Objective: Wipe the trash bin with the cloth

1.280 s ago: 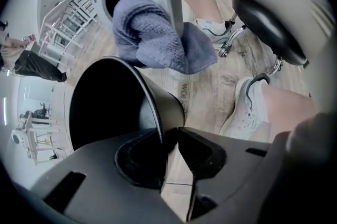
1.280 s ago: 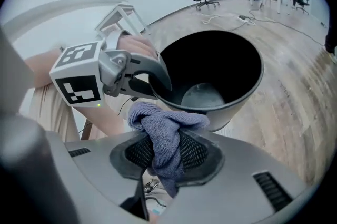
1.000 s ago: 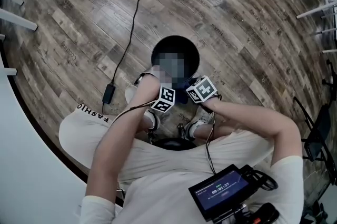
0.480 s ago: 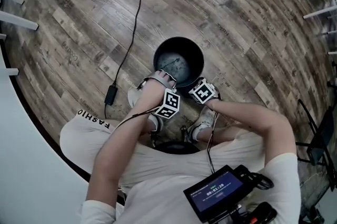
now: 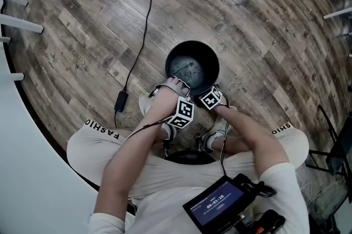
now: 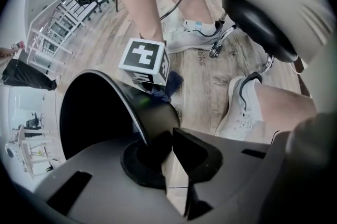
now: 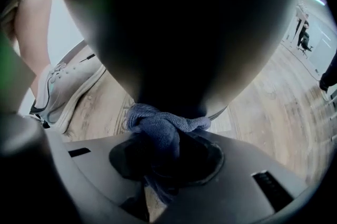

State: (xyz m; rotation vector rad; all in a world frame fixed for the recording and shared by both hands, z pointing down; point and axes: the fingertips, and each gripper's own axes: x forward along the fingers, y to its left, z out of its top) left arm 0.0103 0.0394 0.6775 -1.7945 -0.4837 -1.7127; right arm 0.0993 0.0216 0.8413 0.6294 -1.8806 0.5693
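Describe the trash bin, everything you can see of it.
The trash bin is round, black and open-topped. It is smooth like plastic, with pale scuffs on its inner bottom and nothing seen inside. It stands upright on the wood floor. The left gripper is shut on its near rim. The blue cloth in the right gripper looks pressed against its outer wall.

We are looking down on a grey-brown wooden plank floor (image 5: 82,18), where a thin black cable (image 5: 146,21) is running to a small black plastic adapter block (image 5: 119,101). A round black padded stool seat (image 6: 258,25) is sitting between two white lace-up sneakers (image 6: 243,107). A small black-framed screen (image 5: 217,206) is glowing blue at the bottom edge.
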